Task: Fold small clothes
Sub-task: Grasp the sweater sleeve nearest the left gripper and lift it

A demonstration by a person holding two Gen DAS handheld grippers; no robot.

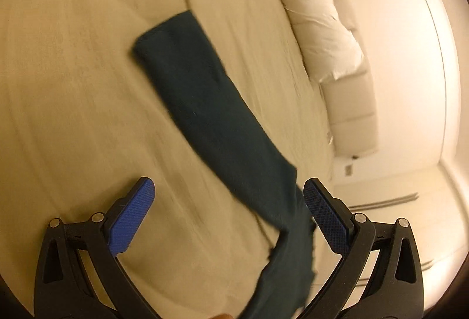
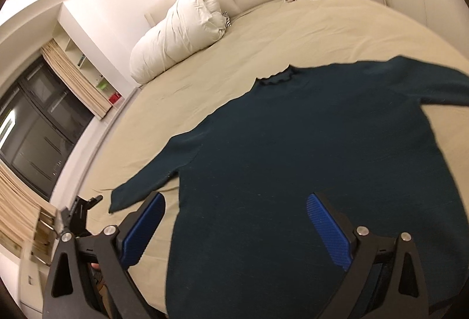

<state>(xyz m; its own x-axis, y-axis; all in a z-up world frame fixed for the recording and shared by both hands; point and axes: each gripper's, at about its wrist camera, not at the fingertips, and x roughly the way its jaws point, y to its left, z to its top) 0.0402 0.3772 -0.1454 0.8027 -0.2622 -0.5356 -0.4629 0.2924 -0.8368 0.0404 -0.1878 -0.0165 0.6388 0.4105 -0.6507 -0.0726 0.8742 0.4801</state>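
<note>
My left wrist view looks steeply down on the bed (image 1: 73,70), close, tilted toward the headboard (image 1: 351,102). My right wrist view sits low near the foot, facing up the bed (image 2: 322,26). Both share the dark green shirt (image 1: 205,102) (image 2: 293,158) and rolled duvet (image 1: 319,29) (image 2: 176,32).

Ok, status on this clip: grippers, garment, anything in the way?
Left gripper open over a sleeve. Right gripper open over the hem. Dark teal top spread flat on the bed, unfolded. White duvet roll well clear.
</note>
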